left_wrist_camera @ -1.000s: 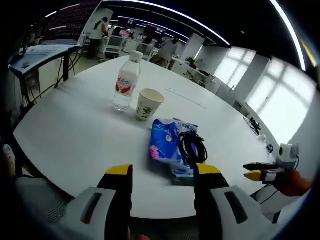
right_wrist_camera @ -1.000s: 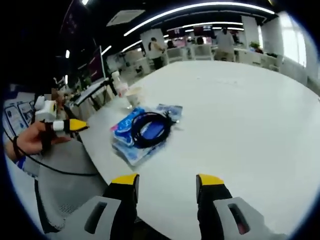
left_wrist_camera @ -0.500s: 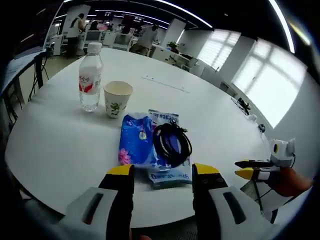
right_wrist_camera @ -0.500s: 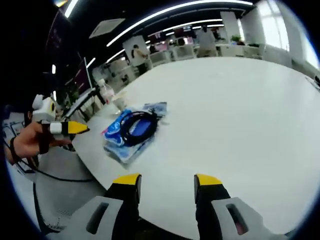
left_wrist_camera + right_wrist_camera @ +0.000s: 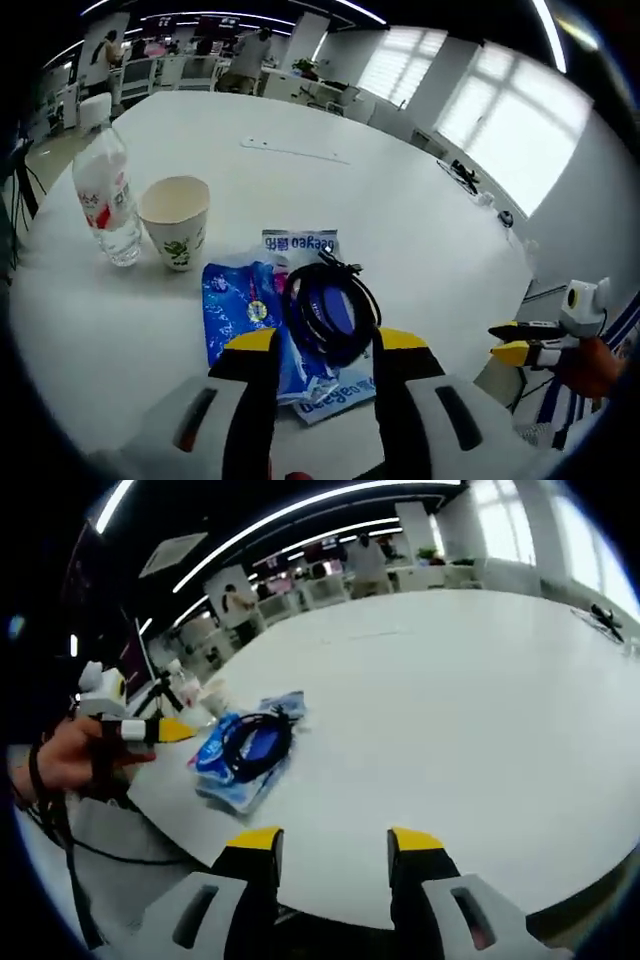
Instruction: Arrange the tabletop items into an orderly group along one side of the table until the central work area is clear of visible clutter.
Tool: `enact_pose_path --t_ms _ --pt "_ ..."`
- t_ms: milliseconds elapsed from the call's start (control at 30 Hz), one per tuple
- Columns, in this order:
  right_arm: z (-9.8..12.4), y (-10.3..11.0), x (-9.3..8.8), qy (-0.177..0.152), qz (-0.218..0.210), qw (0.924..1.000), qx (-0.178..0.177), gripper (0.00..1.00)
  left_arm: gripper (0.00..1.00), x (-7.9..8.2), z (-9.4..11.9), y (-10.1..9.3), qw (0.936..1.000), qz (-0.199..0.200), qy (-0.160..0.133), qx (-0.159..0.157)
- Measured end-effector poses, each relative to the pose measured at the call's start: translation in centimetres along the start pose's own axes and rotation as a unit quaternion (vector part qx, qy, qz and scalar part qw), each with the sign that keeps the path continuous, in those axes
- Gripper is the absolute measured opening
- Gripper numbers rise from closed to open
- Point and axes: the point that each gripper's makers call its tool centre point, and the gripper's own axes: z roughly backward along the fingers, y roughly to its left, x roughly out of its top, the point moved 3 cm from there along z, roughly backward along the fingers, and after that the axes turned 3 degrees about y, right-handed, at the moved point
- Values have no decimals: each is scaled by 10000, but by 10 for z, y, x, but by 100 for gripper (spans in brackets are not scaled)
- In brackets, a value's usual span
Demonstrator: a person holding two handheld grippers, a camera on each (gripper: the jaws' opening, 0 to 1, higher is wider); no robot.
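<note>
Closing in over the last second, the left claw, jaws parted and empty, hung just above the black cable coiled on blue packets near the bench edge, suggesting a pickup next; the right claw waited released.

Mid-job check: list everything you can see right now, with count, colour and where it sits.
table: 1, white, round, under everything
bottle: 1, clear, red label, upright beside cup
cup: 1, cream paper, green print, upright between bottle and packs
packs: 2, blue, flat near table edge
cable: 1, black, coiled on the packs
strip: 1, pale, flat, far side of table
people: several, at distant desks
left gripper: 1, yellow-tipped, open, over packs
right gripper: 1, yellow-tipped, open, above table edge
</note>
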Motion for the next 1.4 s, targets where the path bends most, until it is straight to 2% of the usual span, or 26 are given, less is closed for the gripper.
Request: enact_pose_path --t_ms 67,133,333,567,633,667,700,733,767,867,1167,1400 --pt "2 4 0 -17 -54 10000 -43 42 33 2 -5 0 10000 0 65 -48" --pt "3 7 2 -26 -97 9999 -71 42 32 6 -13 8 9999 -31 149 -50" --pt "2 9 4 -61 -163 9998 -111 41 28 -1 -32 15 9993 17 387 -14" --pt "1 13 2 10 -153 9998 -124 42 23 3 -52 18 9988 111 469 -107" --pt "-1 17 3 32 -134 9999 -100 42 17 3 -57 21 9986 161 492 -108" --pt "-3 19 4 37 -118 9999 -78 42 7 2 -58 21 9983 203 523 -130" --pt "-4 20 6 42 -111 9999 -63 42 1 3 -58 22 9984 222 505 -118" --pt "-5 23 7 39 -110 9999 -47 42 0 3 -58 23 9981 340 487 -147" --pt "-6 25 8 27 -107 9999 -31 42 0 3 -57 21 9974 492 500 -191" --pt "-10 33 12 1 -99 9999 37 42 0 5 -54 17 9974 521 435 -243" --pt "-23 52 13 202 16 9994 295 41 0 11 -48 6 9935 1017 210 -469" --pt "-40 57 13 383 16 9982 452 37 0 7 -44 -1 9927 1067 190 -534"
